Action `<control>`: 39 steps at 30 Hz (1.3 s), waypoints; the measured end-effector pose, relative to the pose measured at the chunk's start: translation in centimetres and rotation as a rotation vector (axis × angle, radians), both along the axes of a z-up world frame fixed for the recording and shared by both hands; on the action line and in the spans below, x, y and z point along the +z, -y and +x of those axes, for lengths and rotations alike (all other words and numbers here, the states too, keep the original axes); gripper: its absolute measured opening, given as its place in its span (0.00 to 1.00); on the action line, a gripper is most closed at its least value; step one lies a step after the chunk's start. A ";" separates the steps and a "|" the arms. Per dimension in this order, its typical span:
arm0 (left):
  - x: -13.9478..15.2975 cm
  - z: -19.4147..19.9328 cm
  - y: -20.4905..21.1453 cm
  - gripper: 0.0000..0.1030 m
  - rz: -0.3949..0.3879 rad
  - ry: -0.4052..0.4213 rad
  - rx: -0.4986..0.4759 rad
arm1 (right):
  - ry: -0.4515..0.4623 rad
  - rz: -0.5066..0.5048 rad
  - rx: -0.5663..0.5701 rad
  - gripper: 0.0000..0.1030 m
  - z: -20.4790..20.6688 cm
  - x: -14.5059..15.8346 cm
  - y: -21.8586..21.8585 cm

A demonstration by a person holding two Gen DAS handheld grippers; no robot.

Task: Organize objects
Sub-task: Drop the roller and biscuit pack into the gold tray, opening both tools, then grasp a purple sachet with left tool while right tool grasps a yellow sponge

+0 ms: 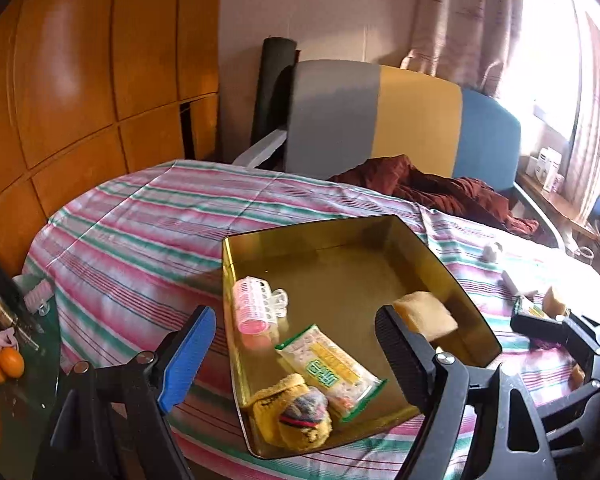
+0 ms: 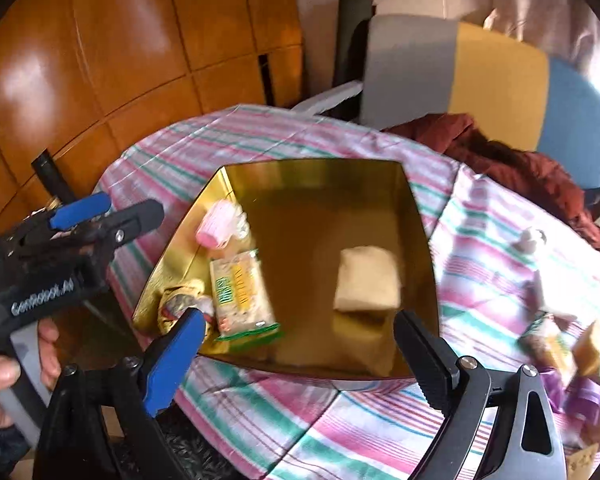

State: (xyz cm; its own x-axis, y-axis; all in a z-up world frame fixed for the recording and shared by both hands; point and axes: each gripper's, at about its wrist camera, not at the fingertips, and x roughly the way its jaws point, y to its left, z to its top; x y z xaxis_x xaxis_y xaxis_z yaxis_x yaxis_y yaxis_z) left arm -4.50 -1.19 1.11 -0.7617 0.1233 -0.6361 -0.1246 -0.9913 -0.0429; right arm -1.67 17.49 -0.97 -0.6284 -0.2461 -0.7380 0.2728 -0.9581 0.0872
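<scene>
A shallow gold tray [image 1: 340, 272] [image 2: 320, 208] lies on the striped cloth. In it are a pink hair roller [image 1: 254, 306] [image 2: 216, 228], a green-edged snack packet [image 1: 332, 372] [image 2: 240, 296], a yellow knitted piece [image 1: 296, 412] [image 2: 180, 304] and a yellow sponge [image 1: 424, 314] [image 2: 366, 280] near its right wall. My left gripper [image 1: 296, 320] [image 2: 112, 210] stands open over the tray's near left part, holding nothing. My right gripper [image 2: 300, 320] is open above the tray's near edge, with the sponge just beyond its fingers and untouched.
Loose items lie on the cloth to the right: a white piece [image 1: 492, 252], another sponge [image 1: 556, 300], packets [image 2: 552, 344]. A red-brown garment [image 1: 440, 188] and a grey, yellow and blue chair back [image 1: 416, 120] stand behind. Oranges [image 1: 4, 364] sit on a glass table at left.
</scene>
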 end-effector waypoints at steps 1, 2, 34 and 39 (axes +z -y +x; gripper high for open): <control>0.0 0.1 -0.3 0.81 -0.004 0.001 -0.008 | -0.011 0.004 -0.010 0.94 0.2 0.2 -0.2; 0.0 0.2 -0.5 0.81 -0.003 0.003 -0.016 | -0.019 0.007 -0.018 0.95 0.3 0.4 -0.3; -1.2 2.2 -10.6 0.77 -0.017 0.104 -0.365 | -0.049 0.025 -0.608 1.00 5.9 1.8 -23.9; -1.8 2.5 -14.6 0.77 -0.040 0.144 -0.473 | -0.054 0.002 -0.831 1.00 8.7 1.6 -31.9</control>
